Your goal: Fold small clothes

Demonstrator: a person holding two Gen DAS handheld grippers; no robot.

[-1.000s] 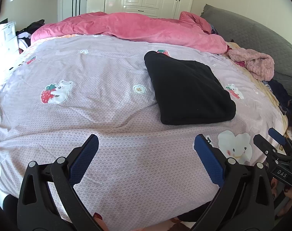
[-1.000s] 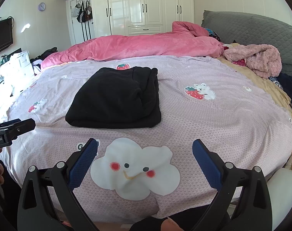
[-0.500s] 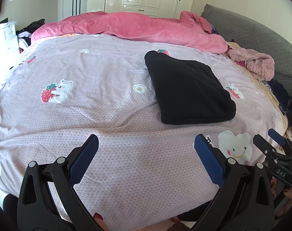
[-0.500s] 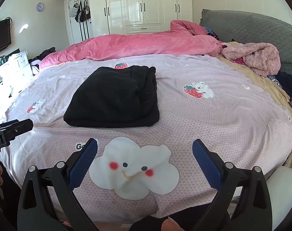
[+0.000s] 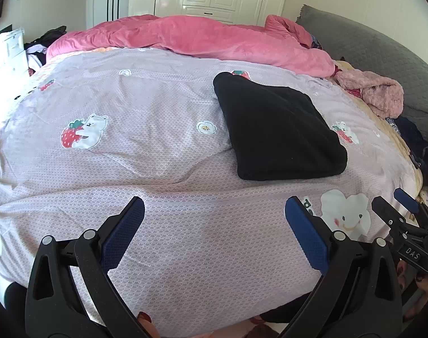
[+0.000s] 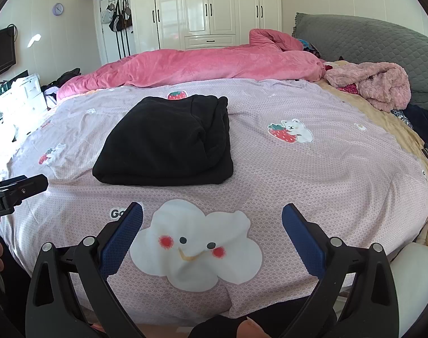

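Note:
A black garment (image 5: 278, 129) lies folded into a thick rectangle on the lilac bedspread (image 5: 129, 155); it also shows in the right wrist view (image 6: 169, 143). My left gripper (image 5: 214, 211) is open and empty, held near the bed's front edge, well short of the garment and to its left. My right gripper (image 6: 212, 217) is open and empty over a white cloud print (image 6: 197, 242), in front of the garment. The right gripper also shows at the right edge of the left wrist view (image 5: 405, 225).
A pink duvet (image 6: 214, 64) is bunched along the far side of the bed. A pink fluffy garment (image 6: 374, 84) and dark clothes (image 6: 422, 124) lie at the right by the grey headboard (image 6: 369, 39). White wardrobes (image 6: 208, 8) stand behind.
The right gripper has drifted slightly, so the garment sits a little lower and farther left in its view. The left gripper has barely moved. Both stay open.

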